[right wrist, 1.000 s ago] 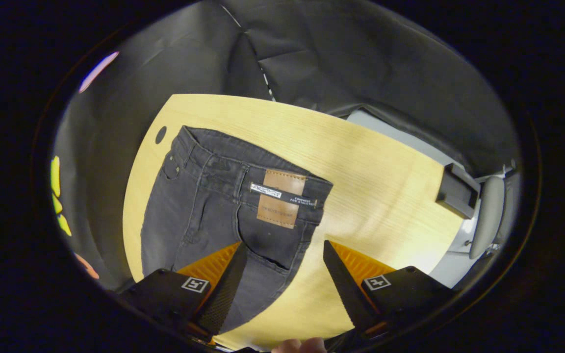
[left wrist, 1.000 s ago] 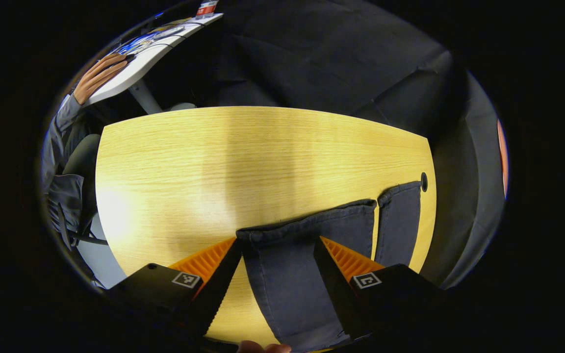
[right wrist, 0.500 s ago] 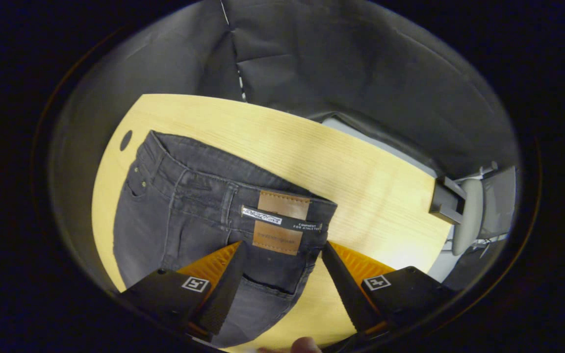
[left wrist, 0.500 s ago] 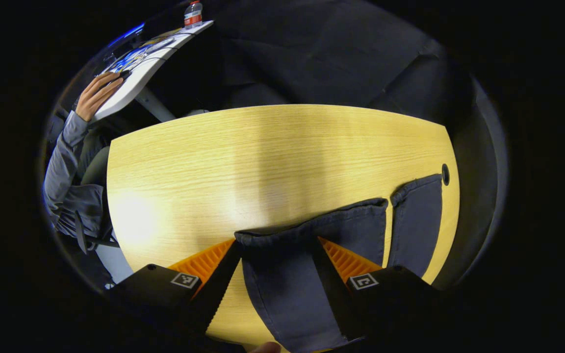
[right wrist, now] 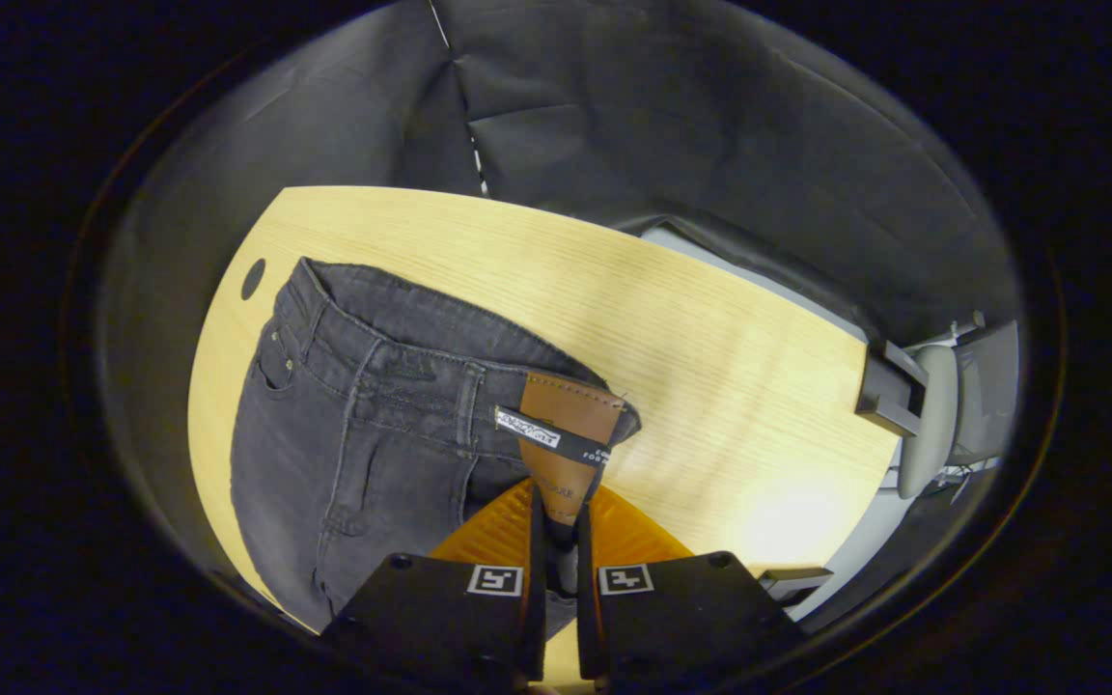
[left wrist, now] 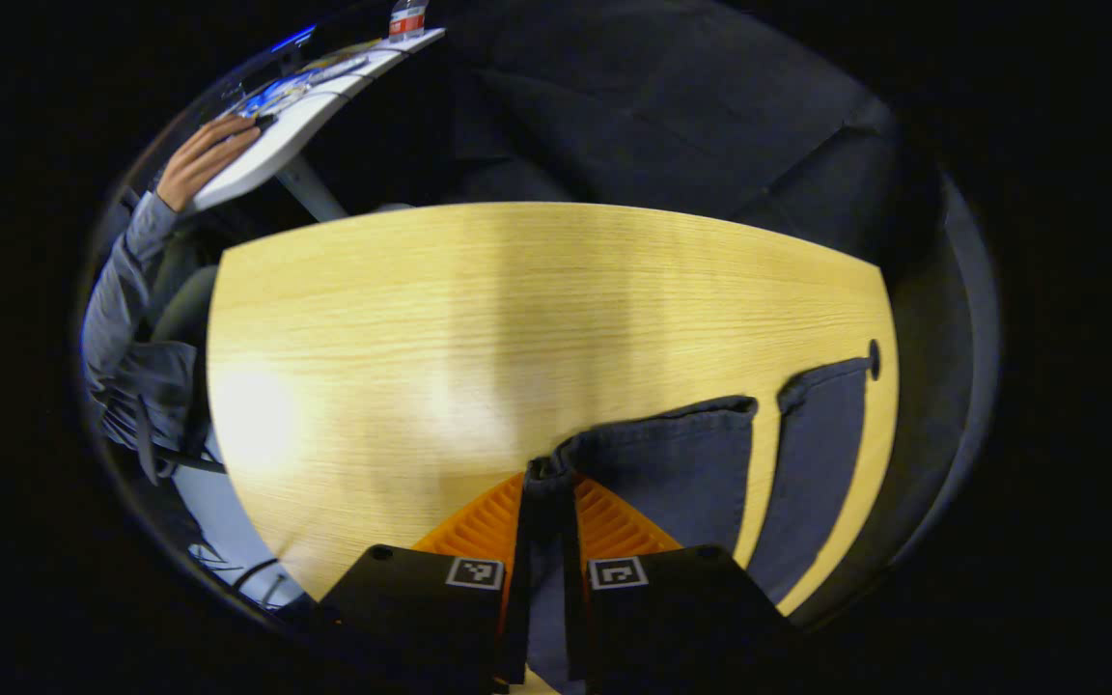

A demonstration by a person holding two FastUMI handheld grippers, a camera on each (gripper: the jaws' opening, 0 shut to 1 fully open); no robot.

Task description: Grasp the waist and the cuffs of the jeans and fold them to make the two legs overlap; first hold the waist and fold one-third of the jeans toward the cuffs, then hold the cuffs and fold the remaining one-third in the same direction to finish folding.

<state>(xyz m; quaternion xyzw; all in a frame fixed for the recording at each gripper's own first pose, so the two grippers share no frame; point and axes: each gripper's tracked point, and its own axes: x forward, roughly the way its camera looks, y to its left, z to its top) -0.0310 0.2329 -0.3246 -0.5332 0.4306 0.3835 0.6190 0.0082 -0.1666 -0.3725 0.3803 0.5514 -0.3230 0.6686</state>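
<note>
Dark grey jeans lie on the light wooden table (left wrist: 402,328). In the left gripper view the near leg's cuff (left wrist: 672,454) is bunched upward, and my left gripper (left wrist: 548,483) is shut on its corner. The far leg's cuff (left wrist: 821,425) lies flat beside it, with a strip of table between the two. In the right gripper view the waist (right wrist: 392,376) is spread on the table (right wrist: 710,386), its brown leather patch (right wrist: 566,425) crumpled. My right gripper (right wrist: 556,502) is shut on the waistband at that patch.
A round cable hole (left wrist: 873,347) sits at the table's edge near the far cuff, and the same cable hole (right wrist: 253,278) lies beside the waist. A person's hand (left wrist: 204,159) rests on a white desk (left wrist: 295,125) beyond the table. A dark box (right wrist: 889,386) and a chair (right wrist: 932,415) stand past the table's right edge.
Both grippers went from open to shut: the left closed on the near cuff, pinching it up, and the right closed on the waistband at the leather patch, wrinkling it.
</note>
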